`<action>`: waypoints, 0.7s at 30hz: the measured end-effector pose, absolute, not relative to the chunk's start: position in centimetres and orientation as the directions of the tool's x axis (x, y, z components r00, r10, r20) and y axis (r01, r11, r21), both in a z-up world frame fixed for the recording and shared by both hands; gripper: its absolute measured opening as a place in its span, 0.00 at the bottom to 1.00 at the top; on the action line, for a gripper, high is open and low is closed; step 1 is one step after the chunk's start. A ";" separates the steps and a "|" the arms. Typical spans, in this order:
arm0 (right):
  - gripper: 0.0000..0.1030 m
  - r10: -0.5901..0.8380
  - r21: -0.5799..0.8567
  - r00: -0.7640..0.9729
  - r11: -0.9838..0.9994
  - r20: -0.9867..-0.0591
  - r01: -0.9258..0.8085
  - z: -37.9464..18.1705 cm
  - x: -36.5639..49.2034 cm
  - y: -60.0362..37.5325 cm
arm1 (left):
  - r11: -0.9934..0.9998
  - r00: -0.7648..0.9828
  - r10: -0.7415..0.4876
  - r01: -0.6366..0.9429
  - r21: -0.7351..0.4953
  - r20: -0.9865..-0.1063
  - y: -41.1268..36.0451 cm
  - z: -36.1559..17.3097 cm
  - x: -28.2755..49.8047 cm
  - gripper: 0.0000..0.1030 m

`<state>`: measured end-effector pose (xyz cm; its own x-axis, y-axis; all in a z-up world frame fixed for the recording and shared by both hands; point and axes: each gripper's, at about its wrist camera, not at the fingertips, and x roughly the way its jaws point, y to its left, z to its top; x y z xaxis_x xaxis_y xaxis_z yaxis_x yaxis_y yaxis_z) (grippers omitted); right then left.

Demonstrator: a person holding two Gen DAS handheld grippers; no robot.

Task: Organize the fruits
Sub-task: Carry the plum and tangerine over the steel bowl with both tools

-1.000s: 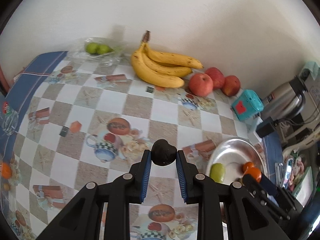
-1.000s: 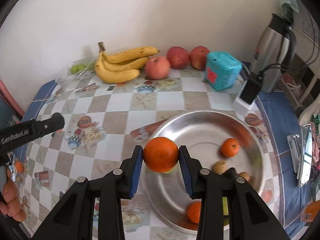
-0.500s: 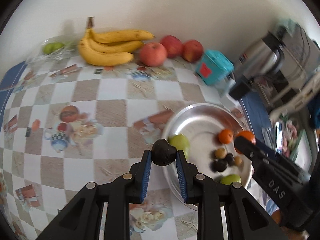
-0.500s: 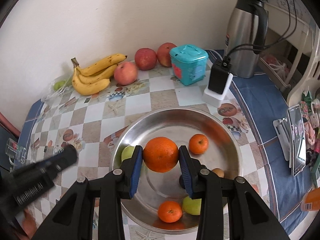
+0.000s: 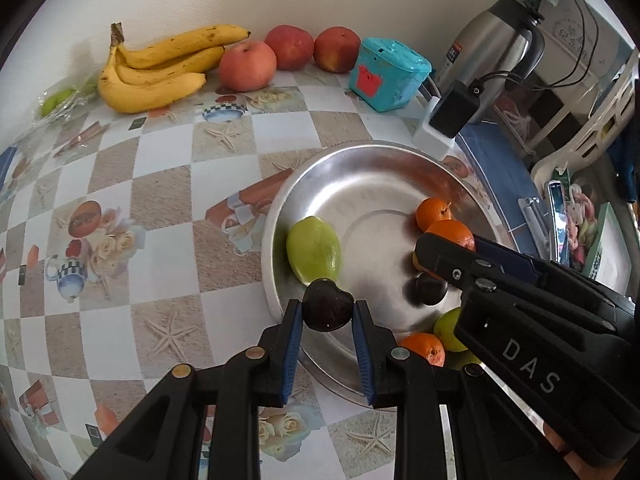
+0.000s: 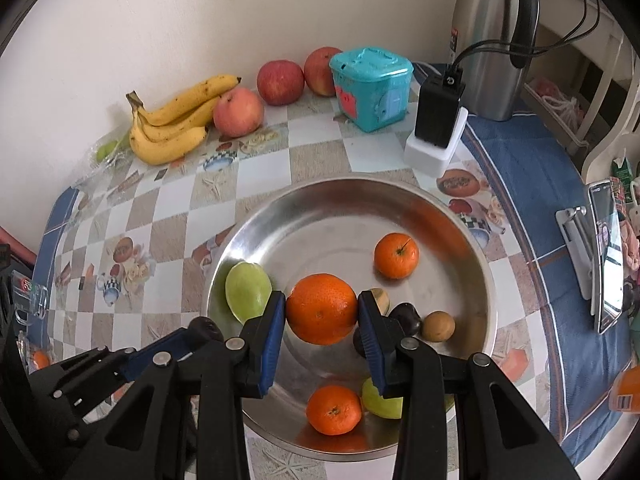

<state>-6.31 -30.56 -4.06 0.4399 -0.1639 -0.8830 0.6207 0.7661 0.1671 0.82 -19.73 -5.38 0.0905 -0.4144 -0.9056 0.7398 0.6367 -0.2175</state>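
Observation:
My left gripper [image 5: 328,314] is shut on a small dark plum [image 5: 327,309], held over the near left rim of the steel bowl [image 5: 360,168]. My right gripper [image 6: 322,314] is shut on a large orange [image 6: 322,314] above the middle of the steel bowl [image 6: 344,196]. Inside the bowl lie a green mango [image 6: 247,295], small tangerines [image 6: 396,255], another dark plum [image 6: 405,317], a brown fruit [image 6: 438,325] and a green fruit [image 6: 380,398]. The right gripper's body [image 5: 520,308] shows in the left wrist view, over the bowl's right side.
Against the wall lie a bunch of bananas [image 6: 172,126], three red apples [image 6: 238,112] and a teal box [image 6: 370,88]. A charger on a white dock [image 6: 436,132] and a steel kettle [image 6: 494,40] stand behind the bowl. A bag with green fruit [image 5: 60,100] is far left.
Both grippers have moved over the bowl and come lower, the left one swinging right from the open tablecloth. Each keeps its fruit.

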 end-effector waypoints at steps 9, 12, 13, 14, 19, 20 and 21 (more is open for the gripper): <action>0.38 -0.144 0.160 0.409 0.767 -0.901 0.622 -5.3 -6.0 -30.5 | 0.638 0.095 -0.409 0.741 -0.210 -0.908 -19.8 -5.8 0.9 0.27; 0.38 -0.143 0.158 0.405 0.767 -0.903 0.622 -5.4 -5.9 -30.4 | 0.637 0.093 -0.403 0.743 -0.205 -0.910 -19.9 -6.1 0.8 0.27; 0.38 -0.142 0.157 0.404 0.768 -0.904 0.621 -5.5 -5.9 -30.4 | 0.637 0.093 -0.401 0.744 -0.204 -0.911 -19.9 -6.2 0.8 0.27; 0.38 -0.140 0.157 0.403 0.768 -0.904 0.621 -5.6 -5.9 -30.4 | 0.637 0.093 -0.399 0.744 -0.203 -0.912 -19.9 -6.2 0.8 0.27; 0.38 -0.133 0.153 0.391 0.772 -0.911 0.617 -6.0 -5.7 -30.3 | 0.640 0.093 -0.396 0.741 -0.203 -0.913 -20.0 -6.3 0.8 0.27; 0.38 -0.133 0.151 0.389 0.773 -0.911 0.617 -6.1 -5.6 -30.2 | 0.640 0.091 -0.396 0.741 -0.203 -0.914 -19.9 -6.3 0.8 0.27; 0.38 -0.133 0.149 0.387 0.774 -0.912 0.615 -6.1 -5.6 -30.2 | 0.641 0.092 -0.394 0.741 -0.202 -0.915 -19.9 -6.3 0.8 0.27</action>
